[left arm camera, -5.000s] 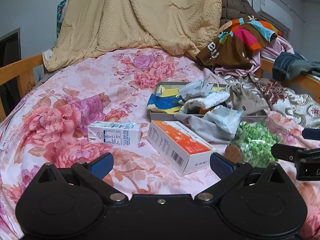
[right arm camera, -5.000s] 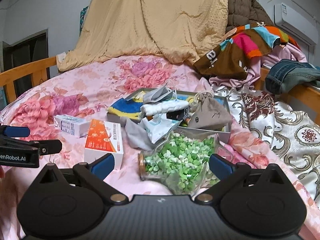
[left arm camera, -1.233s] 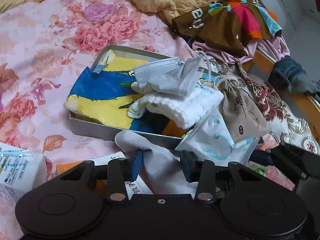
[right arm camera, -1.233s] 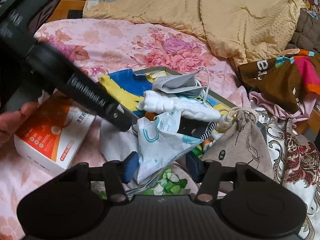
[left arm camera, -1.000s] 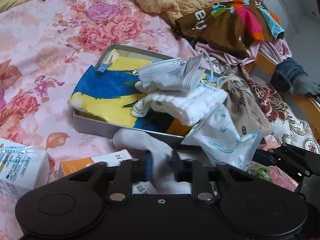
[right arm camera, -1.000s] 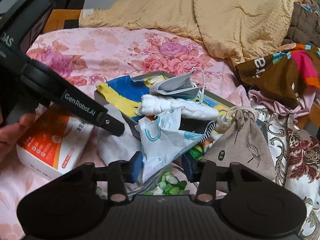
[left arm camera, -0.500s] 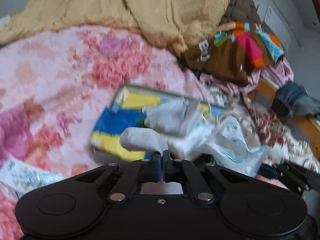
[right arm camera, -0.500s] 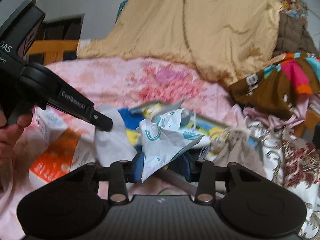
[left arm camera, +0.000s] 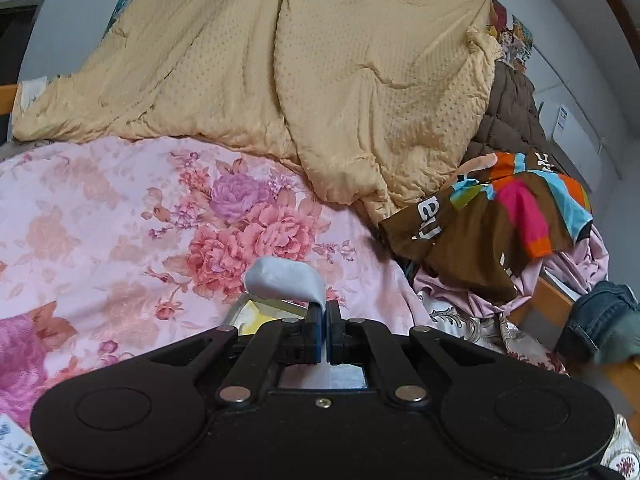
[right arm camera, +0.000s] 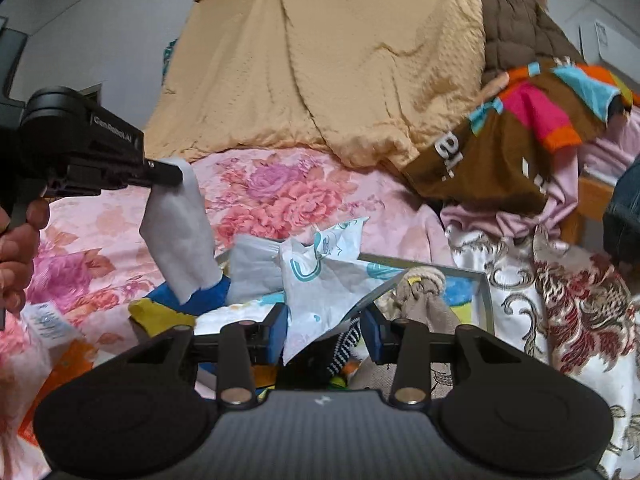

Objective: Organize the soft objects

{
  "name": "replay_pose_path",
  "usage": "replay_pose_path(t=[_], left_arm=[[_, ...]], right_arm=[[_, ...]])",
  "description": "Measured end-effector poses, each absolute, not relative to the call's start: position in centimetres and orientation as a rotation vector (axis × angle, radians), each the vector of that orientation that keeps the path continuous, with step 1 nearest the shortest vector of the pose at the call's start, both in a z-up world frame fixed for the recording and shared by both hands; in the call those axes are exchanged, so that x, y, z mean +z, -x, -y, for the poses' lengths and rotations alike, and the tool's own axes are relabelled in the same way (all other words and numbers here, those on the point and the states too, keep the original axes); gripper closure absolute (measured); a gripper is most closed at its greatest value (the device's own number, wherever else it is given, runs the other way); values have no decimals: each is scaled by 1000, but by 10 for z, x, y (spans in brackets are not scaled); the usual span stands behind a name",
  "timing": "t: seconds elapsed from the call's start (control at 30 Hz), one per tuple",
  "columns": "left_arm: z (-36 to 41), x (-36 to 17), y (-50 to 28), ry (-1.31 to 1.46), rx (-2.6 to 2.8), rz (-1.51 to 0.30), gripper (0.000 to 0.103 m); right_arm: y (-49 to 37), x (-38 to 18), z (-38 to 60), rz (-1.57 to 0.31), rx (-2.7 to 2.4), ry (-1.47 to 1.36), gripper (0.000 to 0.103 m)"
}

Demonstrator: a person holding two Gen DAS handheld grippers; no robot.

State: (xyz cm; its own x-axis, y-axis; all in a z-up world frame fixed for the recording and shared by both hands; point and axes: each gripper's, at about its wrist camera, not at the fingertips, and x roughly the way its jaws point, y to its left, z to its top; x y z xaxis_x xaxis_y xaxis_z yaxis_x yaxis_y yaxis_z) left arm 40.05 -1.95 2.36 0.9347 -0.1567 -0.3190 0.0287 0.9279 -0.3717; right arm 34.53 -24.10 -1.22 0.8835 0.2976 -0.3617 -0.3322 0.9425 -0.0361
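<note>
Both grippers hold soft pieces lifted above the cluttered tray on the bed.

On the left, the left gripper (right arm camera: pixel 168 174) has its jaws pinched tight on a corner of the pale grey cloth (right arm camera: pixel 180 236), which hangs free, likely so it can be carried clear of the pile. Further right, the right gripper (right arm camera: pixel 326 330) clamps the patterned white bag (right arm camera: pixel 320 280) at a narrow width. Below, the metal tray (right arm camera: pixel 486 300) holds a blue-and-yellow cloth (right arm camera: pixel 176 304), a grey mask (right arm camera: pixel 252 268) and a drawstring pouch (right arm camera: pixel 420 300).
</note>
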Motion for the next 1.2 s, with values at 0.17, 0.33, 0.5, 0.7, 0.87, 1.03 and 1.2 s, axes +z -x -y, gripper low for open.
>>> replay_pose_path(t=[0.17, 0.33, 0.5, 0.7, 0.87, 1.03, 1.2], left_arm=[[23, -3, -412, 374, -79, -410, 102], [24, -28, -416, 374, -59, -479, 102], [31, -45, -416, 316, -74, -534, 102], [40, -55, -415, 297, -108, -578, 94], [46, -53, -411, 282, -123, -578, 86], [49, -51, -405, 264, -127, -573, 72], [48, -45, -397, 259, -127, -554, 57]], right_arm=[[-362, -17, 250, -423, 312, 66, 59], [-365, -20, 260, -453, 289, 36, 58], [-368, -21, 264, -476, 283, 13, 55], [-369, -21, 261, -487, 281, 29, 51], [-367, -21, 262, -481, 279, 27, 41], [-362, -20, 263, -466, 281, 27, 29], [-357, -17, 264, -445, 275, 28, 20]])
